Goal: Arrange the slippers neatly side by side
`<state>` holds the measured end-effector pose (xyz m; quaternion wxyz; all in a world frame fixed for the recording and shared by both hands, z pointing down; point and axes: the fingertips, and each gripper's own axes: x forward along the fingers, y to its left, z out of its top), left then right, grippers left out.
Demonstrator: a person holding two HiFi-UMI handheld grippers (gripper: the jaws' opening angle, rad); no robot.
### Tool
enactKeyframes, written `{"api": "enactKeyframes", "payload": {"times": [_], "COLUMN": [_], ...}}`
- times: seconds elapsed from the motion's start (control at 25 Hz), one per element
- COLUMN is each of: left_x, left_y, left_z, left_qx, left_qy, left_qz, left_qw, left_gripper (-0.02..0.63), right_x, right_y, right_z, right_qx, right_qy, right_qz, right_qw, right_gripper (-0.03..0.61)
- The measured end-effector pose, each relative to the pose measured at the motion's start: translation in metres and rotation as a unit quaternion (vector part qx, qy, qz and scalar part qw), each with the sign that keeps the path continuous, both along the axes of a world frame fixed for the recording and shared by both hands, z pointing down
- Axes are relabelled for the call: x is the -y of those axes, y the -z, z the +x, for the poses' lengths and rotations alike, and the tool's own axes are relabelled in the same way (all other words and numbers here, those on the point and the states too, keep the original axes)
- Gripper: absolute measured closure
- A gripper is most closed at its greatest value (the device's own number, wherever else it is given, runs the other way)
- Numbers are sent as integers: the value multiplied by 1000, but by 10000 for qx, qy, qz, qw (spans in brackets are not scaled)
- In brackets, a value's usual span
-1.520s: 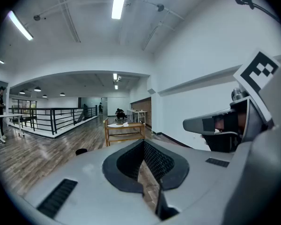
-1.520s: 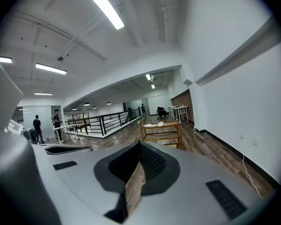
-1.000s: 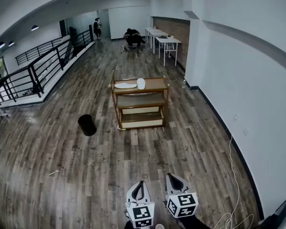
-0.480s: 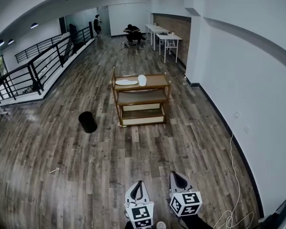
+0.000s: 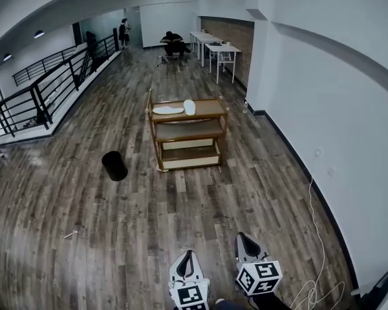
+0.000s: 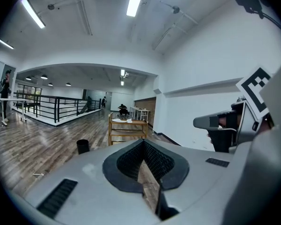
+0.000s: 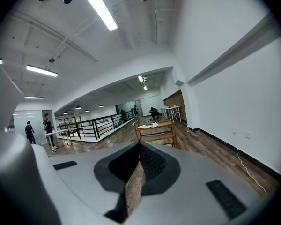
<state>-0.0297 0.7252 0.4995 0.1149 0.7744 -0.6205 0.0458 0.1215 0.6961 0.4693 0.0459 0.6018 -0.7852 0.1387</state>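
Note:
Two white slippers lie apart on the top of a wooden shelf cart [image 5: 211, 108] far ahead: one flat [image 5: 168, 110], one smaller beside it [image 5: 189, 107]. They also show small in the left gripper view, slippers [image 6: 118, 120], and in the right gripper view, slippers [image 7: 147, 125]. My left gripper [image 5: 186, 258] and right gripper [image 5: 245, 241] hang low at the near edge of the head view, well short of the cart. Both are shut with nothing between the jaws, as seen on the left gripper [image 6: 143, 146] and the right gripper [image 7: 139, 149].
A black bin [image 5: 114, 166] stands on the wood floor left of the cart. A white cable [image 5: 315, 237] trails along the right wall. A black railing [image 5: 39, 95] runs along the left. White tables [image 5: 216, 48] and people are at the far end.
The head view has shifted a little, so the cart sits slightly higher and left in it. Both grippers have sunk lower in the frame, the right one drifting right. Jaws unchanged.

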Motion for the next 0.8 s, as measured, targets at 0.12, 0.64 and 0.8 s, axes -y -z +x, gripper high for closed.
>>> {"api": "enactKeyframes", "payload": {"times": [0.12, 0.64, 0.8], "left_x": [0, 84, 128], "left_y": [-9, -6, -3], "left_z": [0, 1, 5], "left_qx": [-54, 64, 106], "left_qy": [-58, 70, 240], "left_qz": [-100, -3, 66], "left_qw": [9999, 10000, 9996], "left_gripper": [612, 612, 612], "right_x": [1, 86, 128], "right_y": [-2, -4, -5], "right_z": [-1, -1, 6], "right_qx": [-40, 7, 45], "right_qy": [-28, 221, 345], "right_qz": [-24, 25, -3], "right_qw": [10000, 9998, 9994], "right_gripper": [580, 580, 580]}}
